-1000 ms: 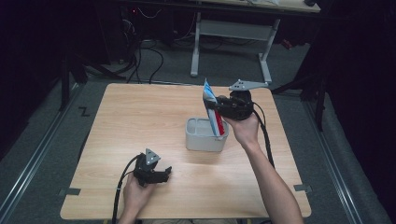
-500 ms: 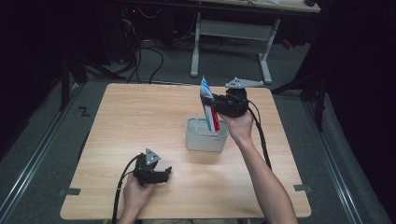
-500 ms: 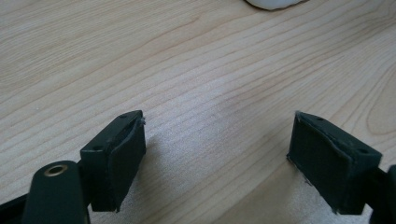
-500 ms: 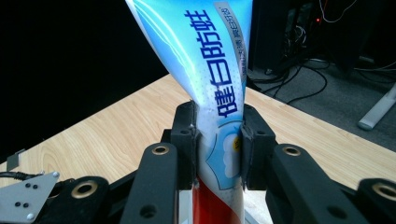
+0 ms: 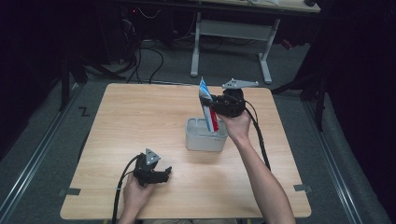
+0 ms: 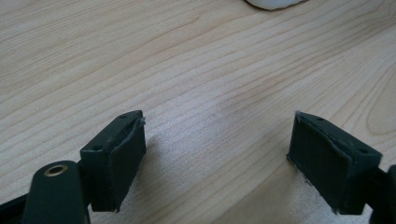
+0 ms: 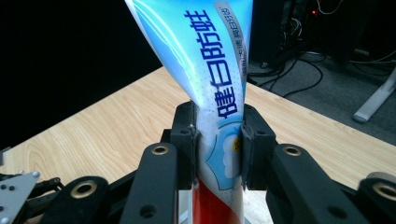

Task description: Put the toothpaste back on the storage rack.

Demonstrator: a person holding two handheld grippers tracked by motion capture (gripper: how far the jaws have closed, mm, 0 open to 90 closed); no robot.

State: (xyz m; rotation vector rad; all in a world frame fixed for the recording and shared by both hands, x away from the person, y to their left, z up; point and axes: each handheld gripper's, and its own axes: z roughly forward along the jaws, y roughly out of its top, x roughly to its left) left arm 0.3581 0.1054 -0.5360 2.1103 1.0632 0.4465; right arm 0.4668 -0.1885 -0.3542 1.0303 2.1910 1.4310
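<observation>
Toothpaste tube (image 7: 219, 93) lifted higher vs before, right tool (image 7: 217, 149) pinching it, label "健白防蛀"; left tool (image 6: 219, 158) spread.

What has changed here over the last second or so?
Little. The right gripper, still clamped on the toothpaste tube, drifted slightly toward the table's far edge, holding the tube's lower end above the grey container. Nothing was grabbed or released. The left gripper stayed open near the front edge; the container did not move.
</observation>
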